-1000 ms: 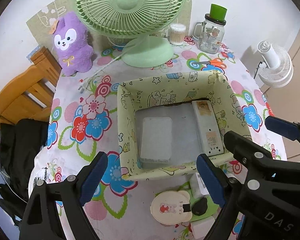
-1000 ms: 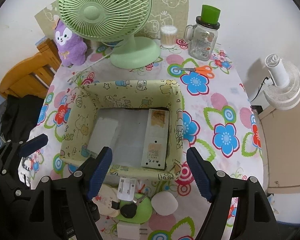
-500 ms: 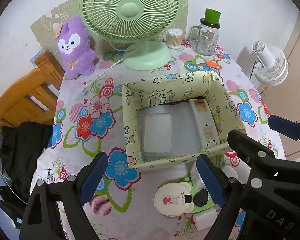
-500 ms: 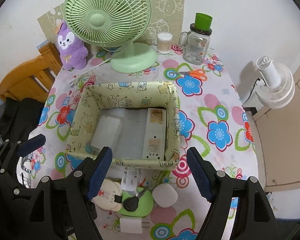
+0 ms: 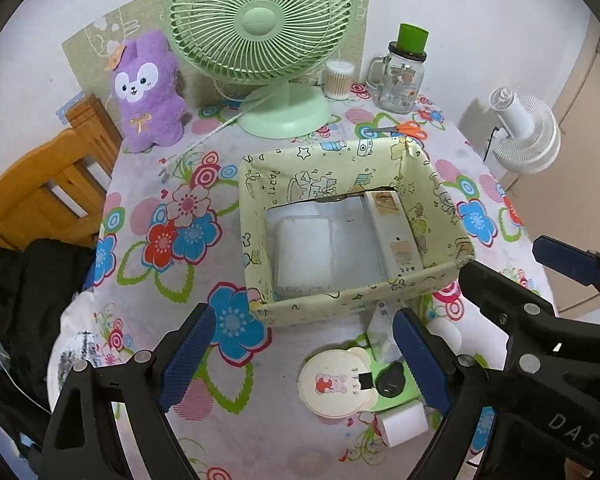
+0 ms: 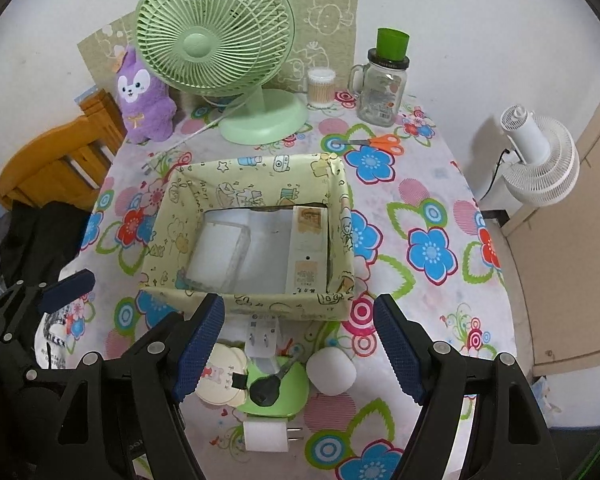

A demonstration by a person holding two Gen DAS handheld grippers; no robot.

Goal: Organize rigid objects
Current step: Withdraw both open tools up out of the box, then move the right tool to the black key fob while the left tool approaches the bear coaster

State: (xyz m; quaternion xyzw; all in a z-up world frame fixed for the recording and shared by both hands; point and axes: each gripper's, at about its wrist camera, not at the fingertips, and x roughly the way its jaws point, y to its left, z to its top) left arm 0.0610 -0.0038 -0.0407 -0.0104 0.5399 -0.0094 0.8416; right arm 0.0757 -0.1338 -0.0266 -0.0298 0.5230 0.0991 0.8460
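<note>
the left gripper (image 5: 300,360) and right gripper (image 6: 300,352) are hovering released, holding nothing, over the tabletop's near edge. the pale-yellow cartoon-print fabric box (image 6: 180,200) is sitting mid-tabletop, holding a long white remote (image 6: 306,252); a round cream bear-print disc (image 6: 220,376) is lying before its near wall.

Legend for you, operator: the letters "DAS" stand in white on the black body of the right gripper (image 5: 572,256), seen at the lower right of your left wrist view. "PARTY" is printed on the inner wall of the patterned box (image 5: 274,178). Labels on the remote are too small to read.
</note>
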